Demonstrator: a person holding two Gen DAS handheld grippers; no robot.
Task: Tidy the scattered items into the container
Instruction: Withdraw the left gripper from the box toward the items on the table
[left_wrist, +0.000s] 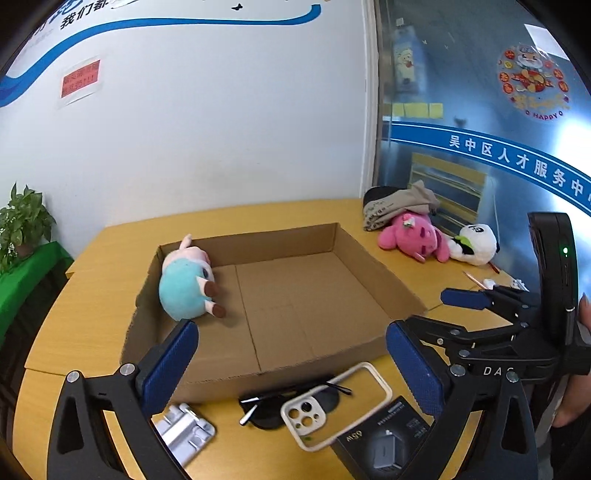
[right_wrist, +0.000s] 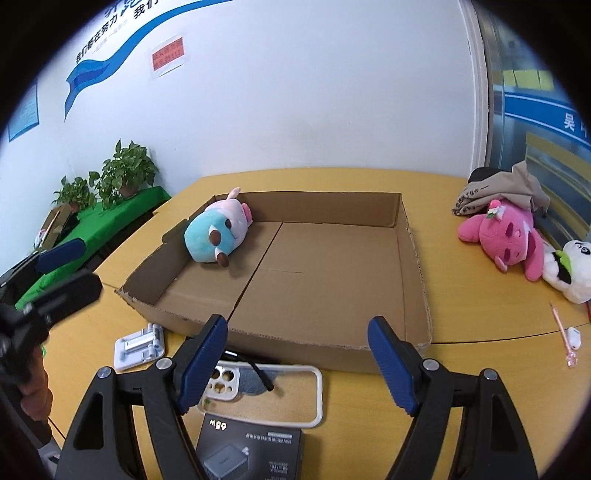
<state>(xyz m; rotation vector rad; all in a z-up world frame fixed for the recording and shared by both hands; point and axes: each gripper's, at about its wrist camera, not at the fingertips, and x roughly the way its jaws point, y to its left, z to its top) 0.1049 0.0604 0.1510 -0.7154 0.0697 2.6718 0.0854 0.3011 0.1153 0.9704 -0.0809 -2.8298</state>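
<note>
We hold two claws over a yellow wooden surface (right_wrist: 461, 369), both pointing down toward a shallow, open cardboard box (right_wrist: 402, 218). Our left claw (left_wrist: 291, 363) has its blue pads spread wide apart with nothing between them. Our right claw (right_wrist: 297, 363) also stands apart and empty. Inside the box, toward ten o'clock from the right claw, a blue and pink plush (right_wrist: 218, 236) lies on its side against the far left corner, already tidied. The nearest loose things sit just this side of the box's front wall, at about six o'clock under both claws: a cream phone case (right_wrist: 288, 398), lying flat with its long axis running from nine to three o'clock, a pair of dark sunglasses (left_wrist: 280, 406) partly under it, a black charger box (right_wrist: 251, 454) closest to us, and a small white folding stand (right_wrist: 138, 345) off toward eight o'clock. We judge the right claw better placed for the phone case, which lies almost straight below it, while the left claw is nearer the white stand. Well apart, at two to three o'clock beyond the box's right wall, a pink plush (right_wrist: 506, 236) and a white panda plush (right_wrist: 569, 269) lie touching each other, beside a heap of beige cloth (right_wrist: 517, 188). A pink pen (right_wrist: 561, 332) lies near them on the surface.
</note>
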